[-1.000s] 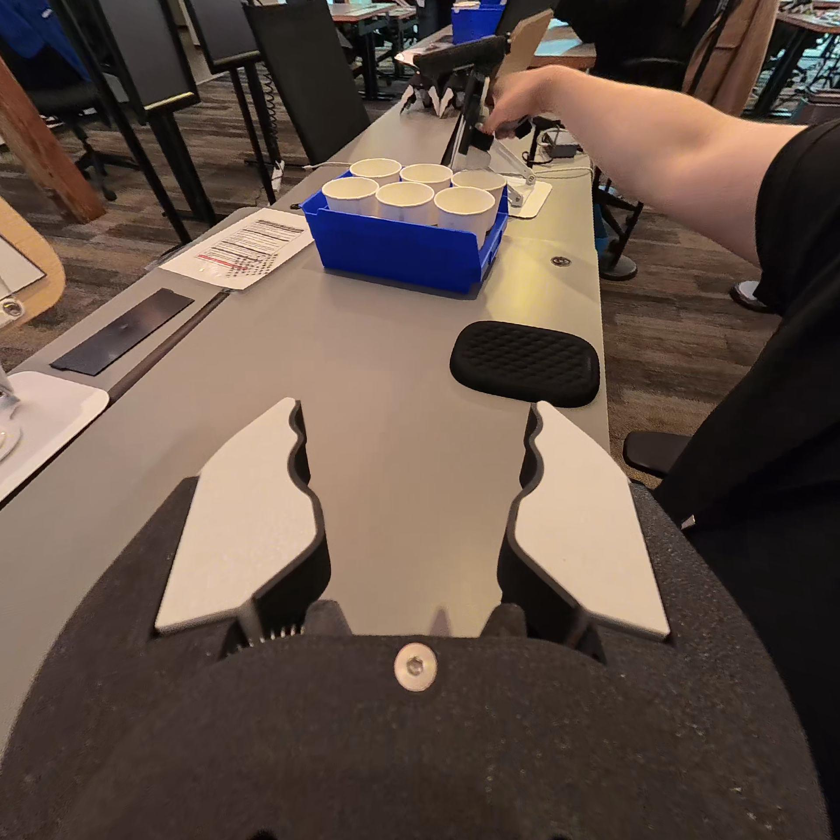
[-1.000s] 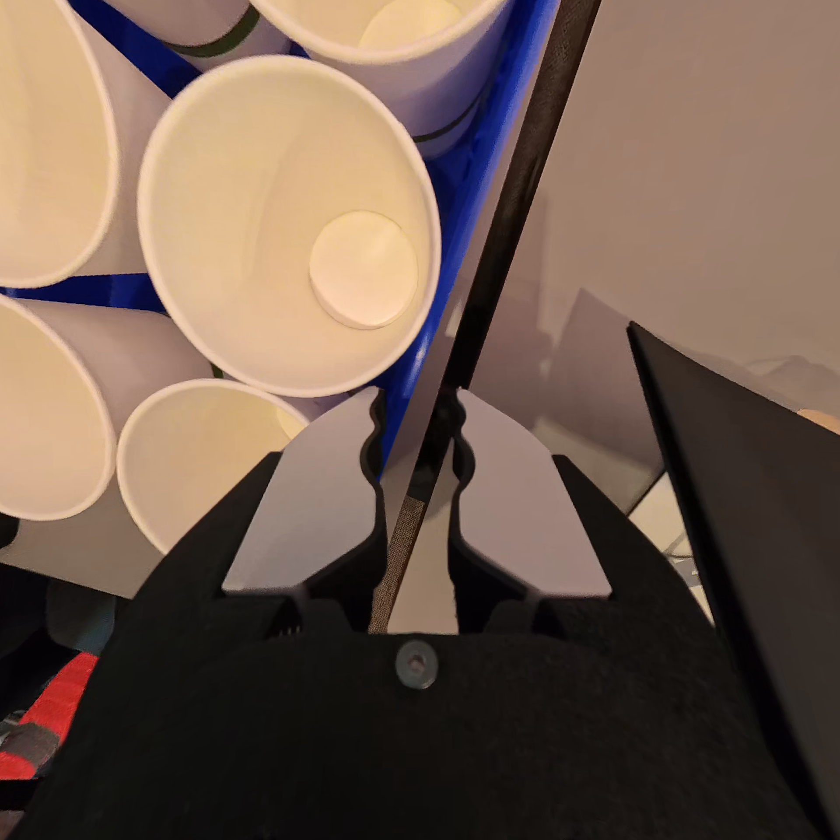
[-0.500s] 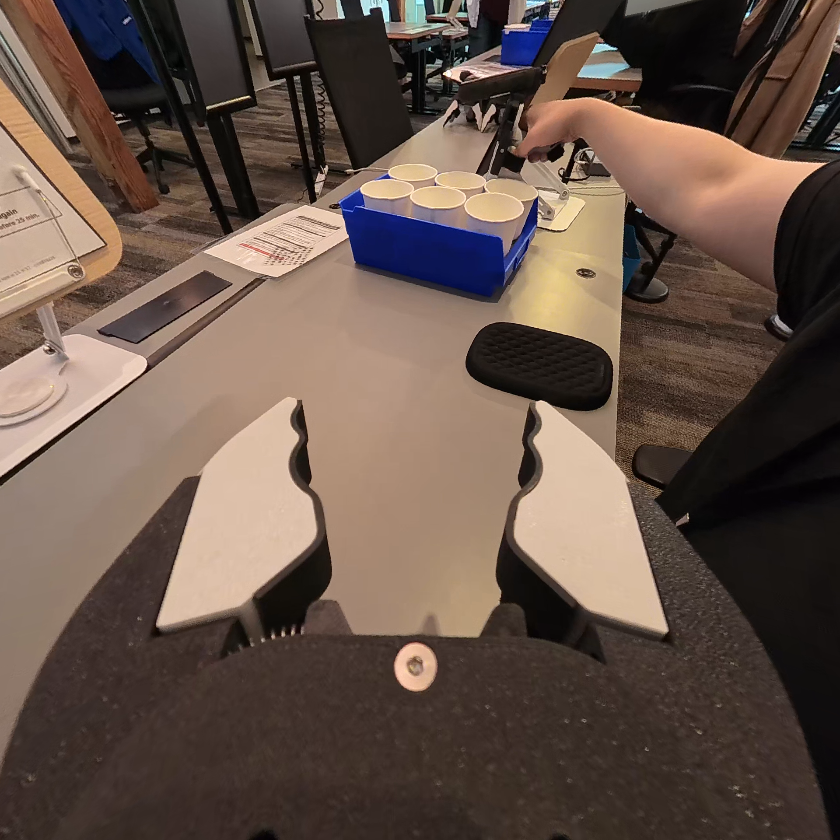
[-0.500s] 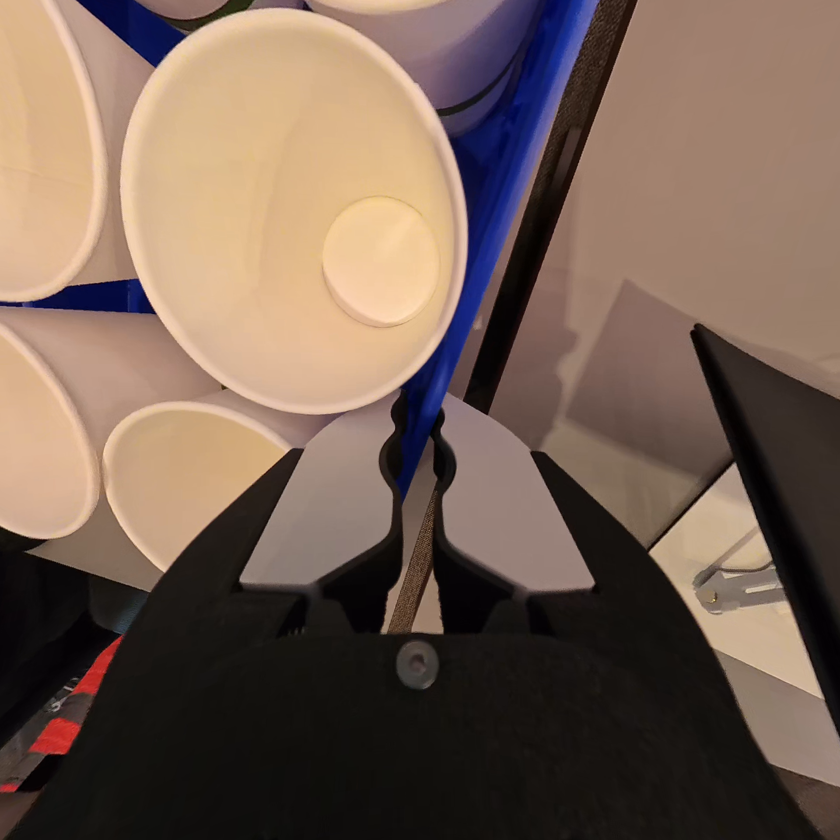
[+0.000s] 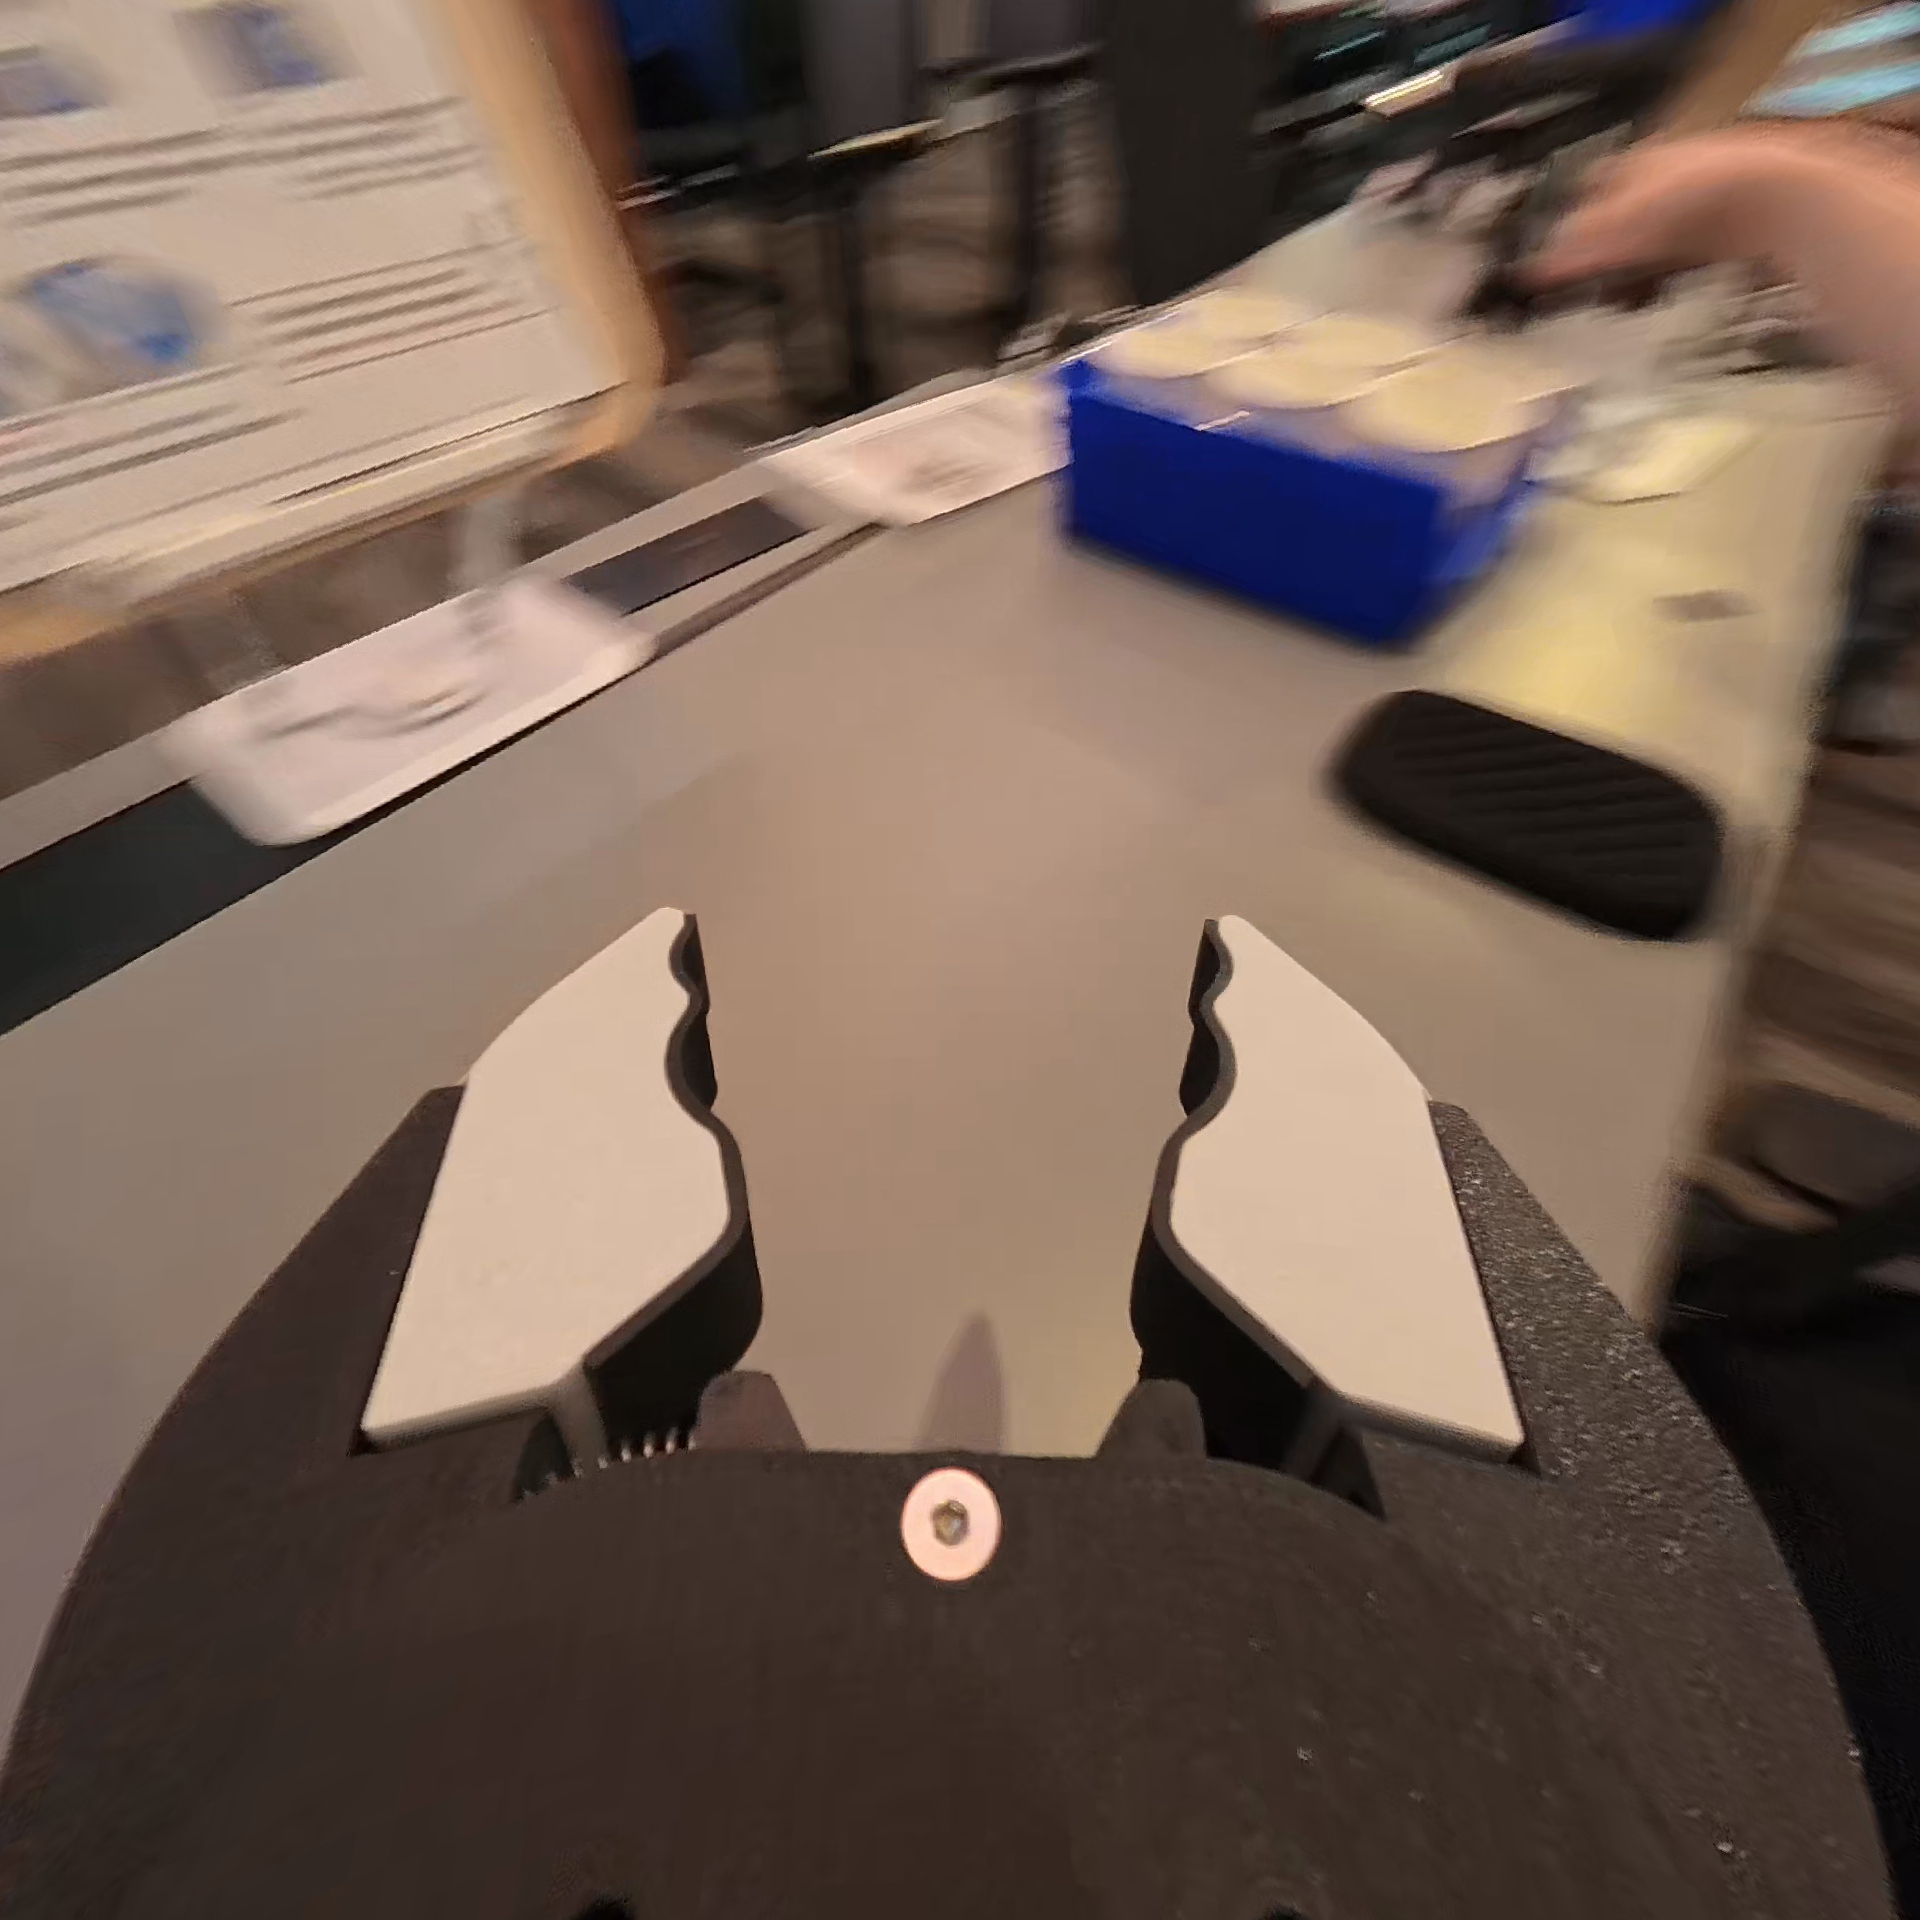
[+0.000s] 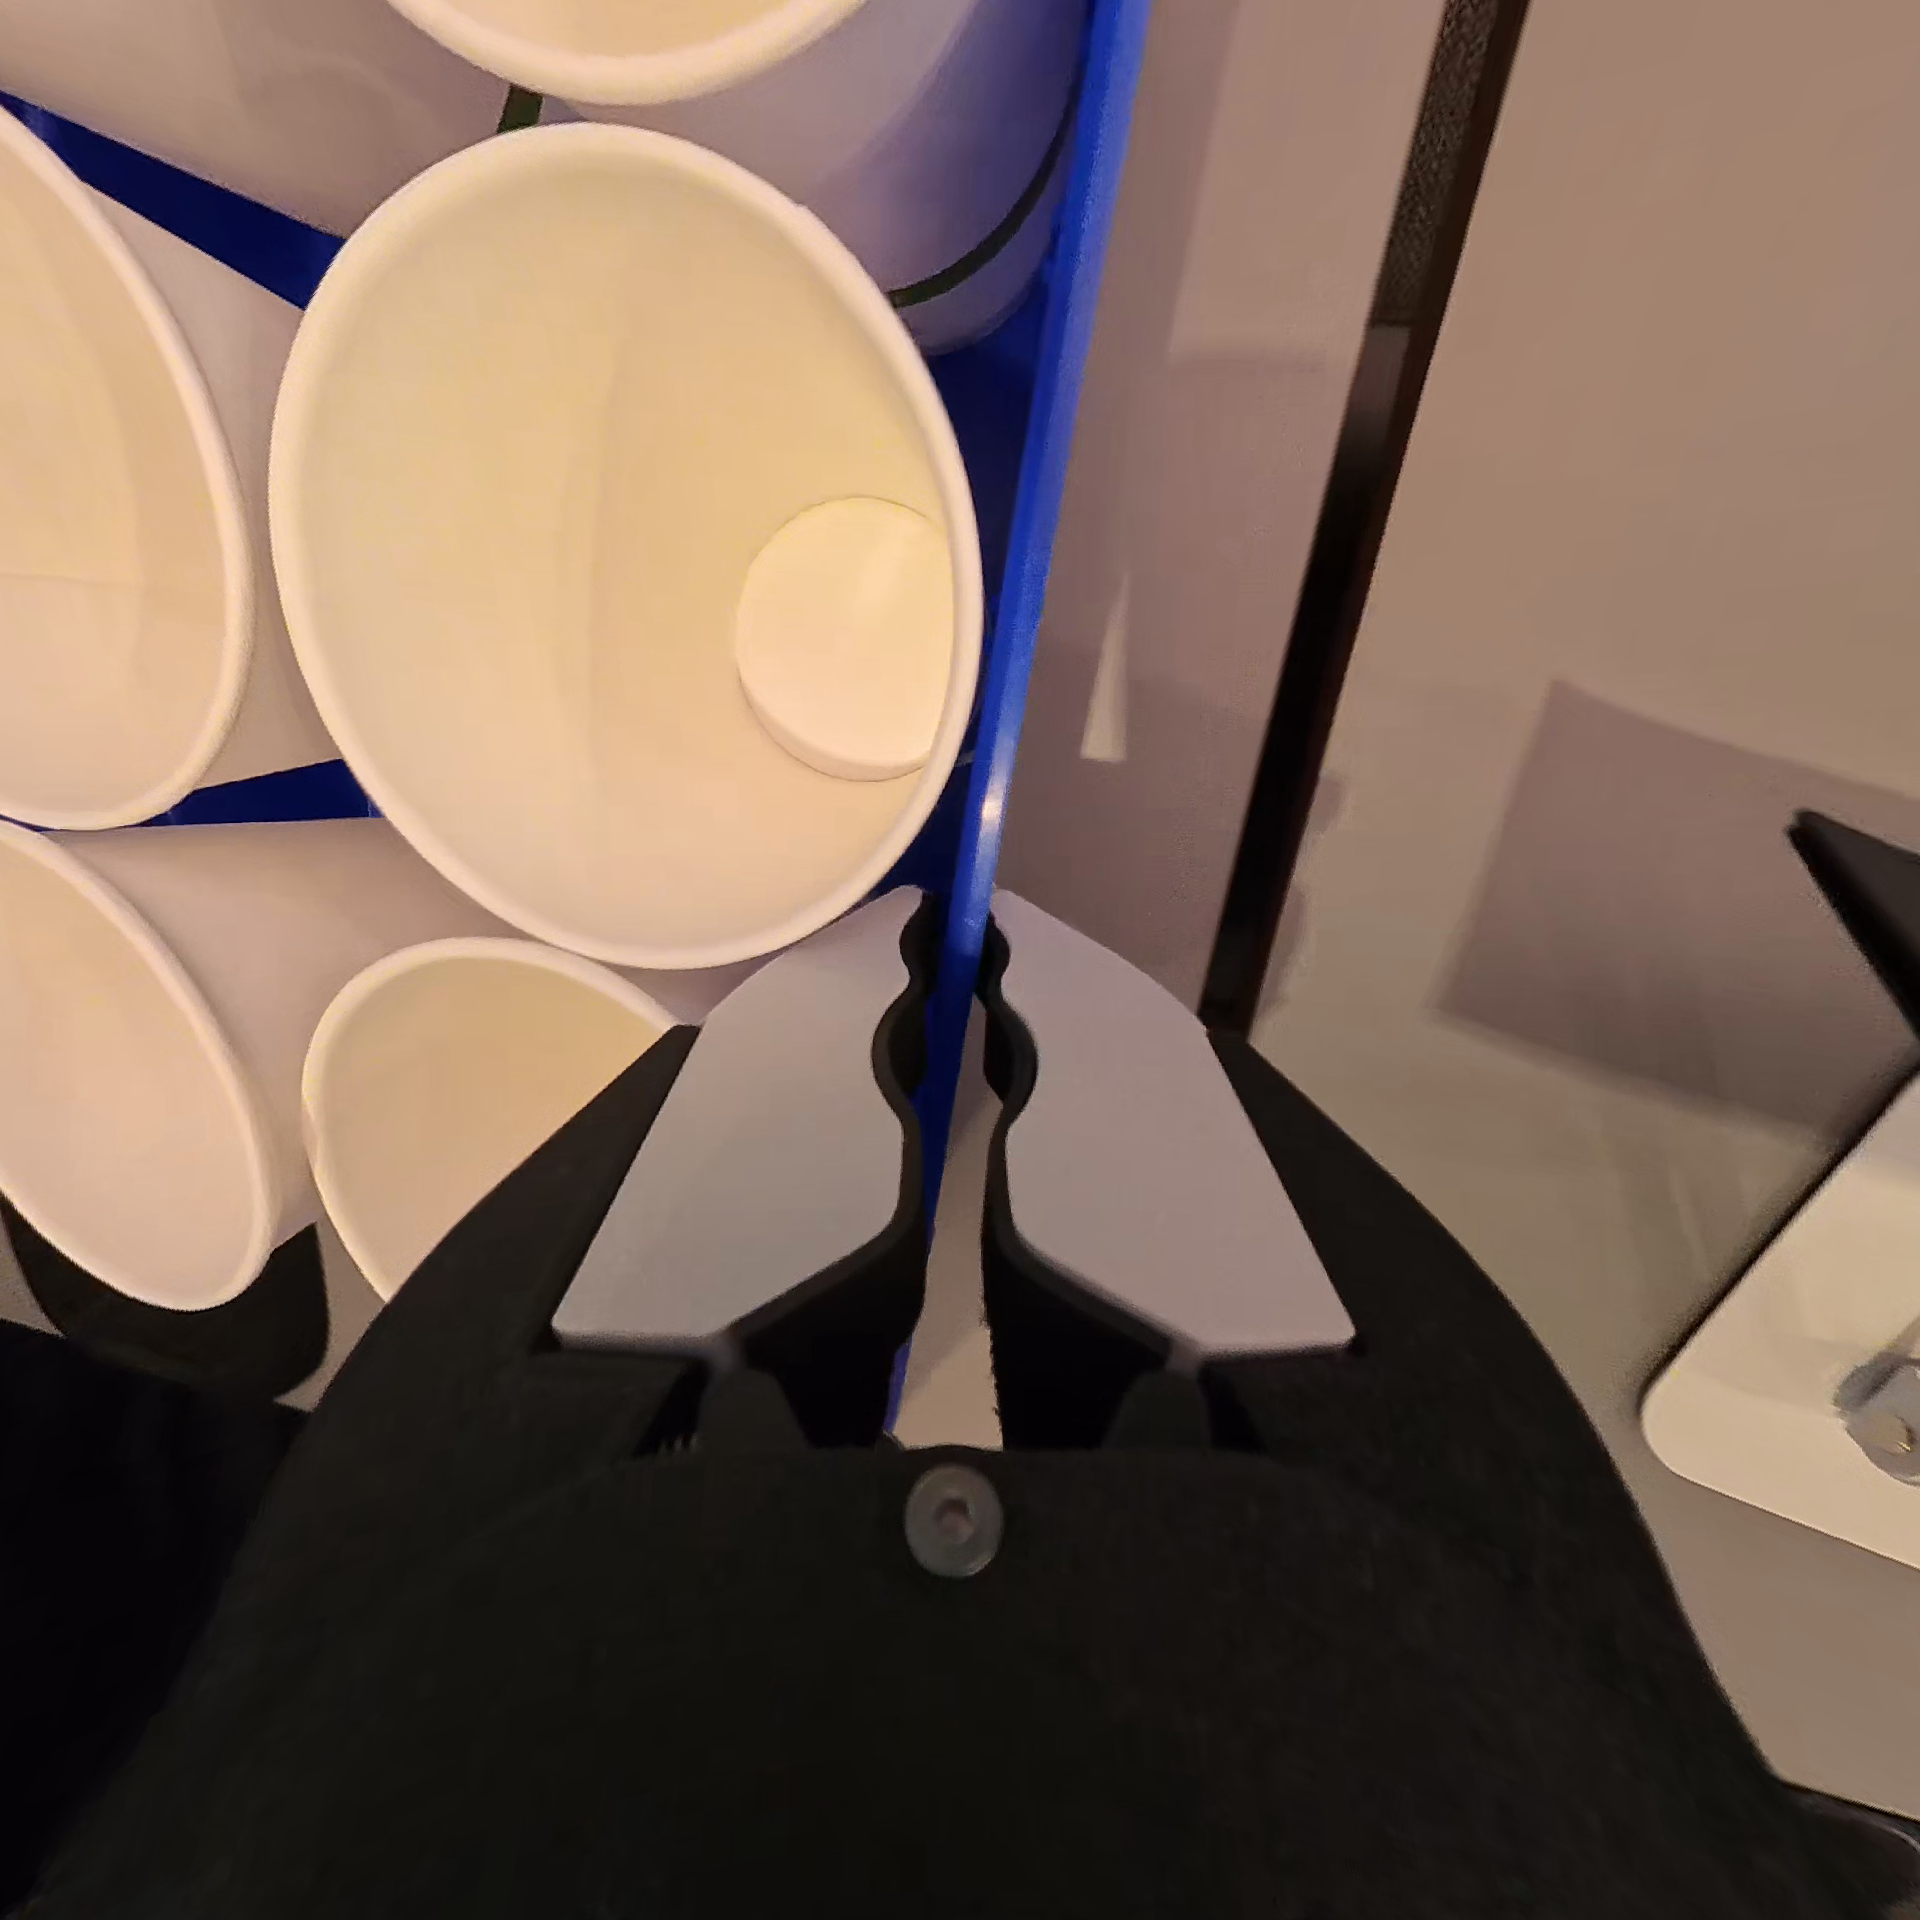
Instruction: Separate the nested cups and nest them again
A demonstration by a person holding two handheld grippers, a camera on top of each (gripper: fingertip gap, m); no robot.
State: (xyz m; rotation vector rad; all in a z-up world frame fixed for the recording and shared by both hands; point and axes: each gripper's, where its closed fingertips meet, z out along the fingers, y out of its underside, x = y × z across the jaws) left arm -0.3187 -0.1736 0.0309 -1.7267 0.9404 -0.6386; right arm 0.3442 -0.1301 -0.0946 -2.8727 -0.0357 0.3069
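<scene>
Several white paper cups stand open side up in a blue bin. My right gripper looks down on them from above. Its fingers straddle the bin's right wall and are closed on it with only a narrow gap. The nearest cup's rim lies just left of the left finger. In the blurred left wrist view the bin and its cups sit far ahead on the right. My left gripper is open and empty, over bare grey table.
A black ribbed pad lies near the table's right edge. A white stand base and a sign board are on the left. A black strip and another white base are right of the bin.
My right gripper narrowed and moved so the bin wall sits between its fingers. My left gripper swung left, which blurs its view, and stayed open.
</scene>
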